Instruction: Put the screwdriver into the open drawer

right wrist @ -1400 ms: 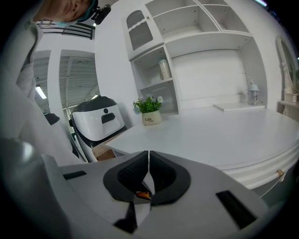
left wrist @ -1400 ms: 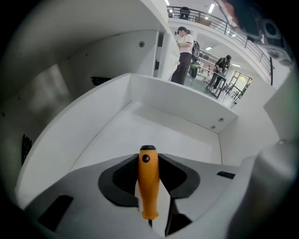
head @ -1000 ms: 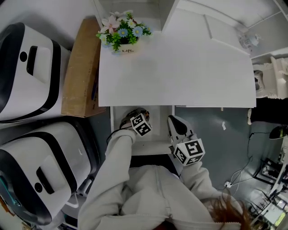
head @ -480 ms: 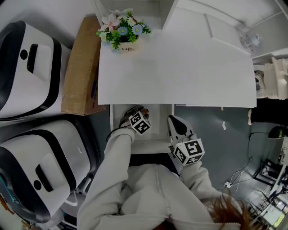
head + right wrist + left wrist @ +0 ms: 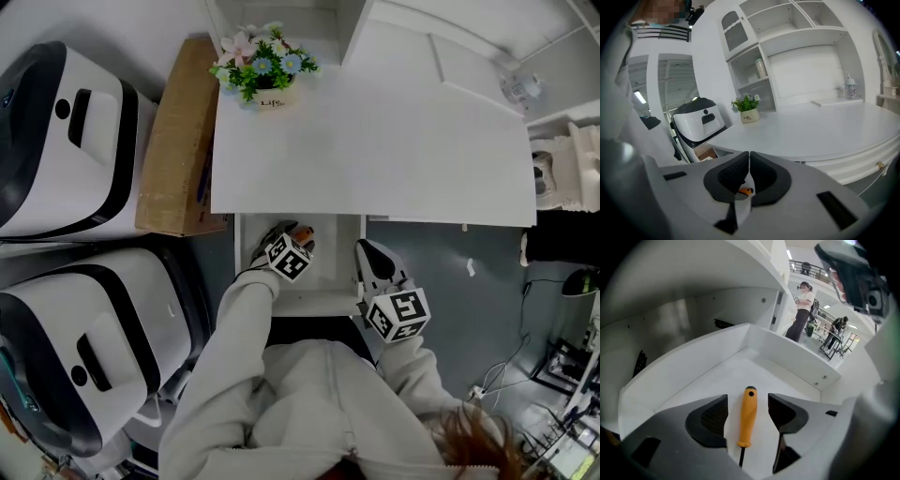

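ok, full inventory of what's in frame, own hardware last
screwdriver: 1, orange handle, lying on the drawer floor
drawer: 1, white, open, under the desk
desk: 1, white
flower pot: 1, white, pink and blue flowers, far left desk corner
cardboard box: 1, brown, left of the desk
machines: 2, white and black, far left
pump bottle: 1, pale, on the shelf
left gripper: 1, grey, in the drawer, jaws opening, screwdriver loose between them
right gripper: 1, grey, shut, empty
sleeves: 2, grey
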### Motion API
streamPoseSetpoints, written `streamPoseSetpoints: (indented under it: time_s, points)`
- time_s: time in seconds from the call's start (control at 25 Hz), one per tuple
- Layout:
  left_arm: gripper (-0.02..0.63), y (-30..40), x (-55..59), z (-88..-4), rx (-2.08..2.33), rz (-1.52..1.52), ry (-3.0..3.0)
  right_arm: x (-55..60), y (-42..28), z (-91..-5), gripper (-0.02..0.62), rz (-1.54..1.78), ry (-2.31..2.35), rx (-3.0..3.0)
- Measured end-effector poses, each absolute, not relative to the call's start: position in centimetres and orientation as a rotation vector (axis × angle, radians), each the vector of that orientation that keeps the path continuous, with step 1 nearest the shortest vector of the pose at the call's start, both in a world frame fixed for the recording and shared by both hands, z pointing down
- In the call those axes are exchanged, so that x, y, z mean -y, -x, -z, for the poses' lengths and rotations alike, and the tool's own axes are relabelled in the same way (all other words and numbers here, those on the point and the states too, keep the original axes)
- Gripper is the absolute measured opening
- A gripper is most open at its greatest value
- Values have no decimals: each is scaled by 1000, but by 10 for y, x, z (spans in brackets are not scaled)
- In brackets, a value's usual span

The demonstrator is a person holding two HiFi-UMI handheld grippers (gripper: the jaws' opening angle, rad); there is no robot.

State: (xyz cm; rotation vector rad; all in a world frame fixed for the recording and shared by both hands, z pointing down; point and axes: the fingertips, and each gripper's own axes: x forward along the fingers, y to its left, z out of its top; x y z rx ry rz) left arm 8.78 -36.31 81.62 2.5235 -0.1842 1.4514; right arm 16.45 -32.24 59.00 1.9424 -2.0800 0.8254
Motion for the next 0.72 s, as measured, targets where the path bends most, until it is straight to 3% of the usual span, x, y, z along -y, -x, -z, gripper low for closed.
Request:
streamPoseSetpoints:
  time_s: [0.72]
  points:
    - [241, -74, 375, -659, 505, -854, -2617, 318, -152, -545, 34, -823, -2021, 2222]
